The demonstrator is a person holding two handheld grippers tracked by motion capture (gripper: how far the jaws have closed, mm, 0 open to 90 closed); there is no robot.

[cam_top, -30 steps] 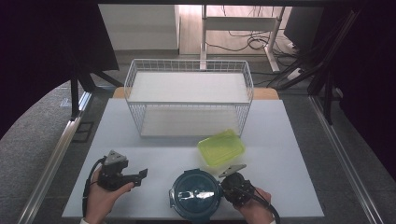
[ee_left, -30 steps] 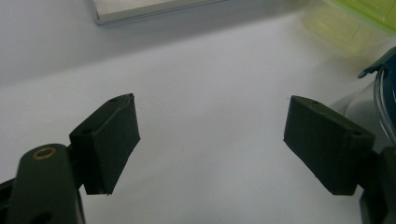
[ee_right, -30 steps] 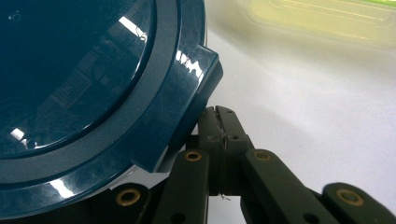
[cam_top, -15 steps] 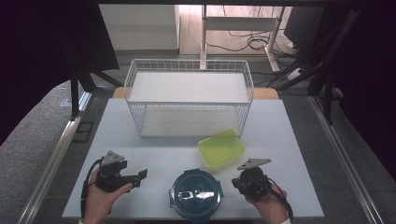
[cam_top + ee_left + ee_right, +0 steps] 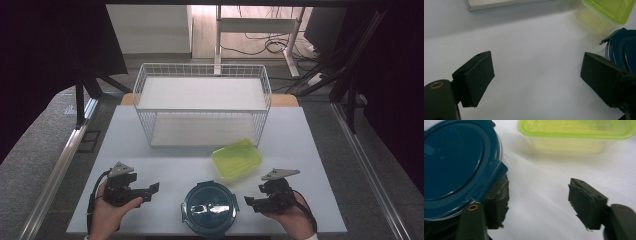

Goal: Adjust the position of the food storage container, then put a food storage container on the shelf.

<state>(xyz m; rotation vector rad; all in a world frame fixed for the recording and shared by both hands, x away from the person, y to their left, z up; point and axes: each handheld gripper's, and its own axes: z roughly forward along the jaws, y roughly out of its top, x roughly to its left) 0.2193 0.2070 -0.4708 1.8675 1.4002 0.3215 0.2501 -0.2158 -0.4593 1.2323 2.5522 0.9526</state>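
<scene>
So the round blue container point(image 5: 210, 209) is sitting at the near edge of the white table point(image 5: 310, 140), right between the 2 hands, lid on. The right gripper point(image 5: 252, 201) is hanging just to its right with the jaws having just been opening, and nothing is sitting between them now, though one jaw is looking like it's just beside the lid's clasp in the right gripper view. The left gripper point(image 5: 152, 189) is waiting off to the left, jaws spread wide over bare table, gripping nothing.

My read: the blue one is looking placed and let go of, and the green container point(image 5: 237, 158), just far-right of it, is probably next. The wire basket point(image 5: 202, 107) at the far side is sitting empty.

Counting: 2 containers, 1 basket, 2 grippers
</scene>
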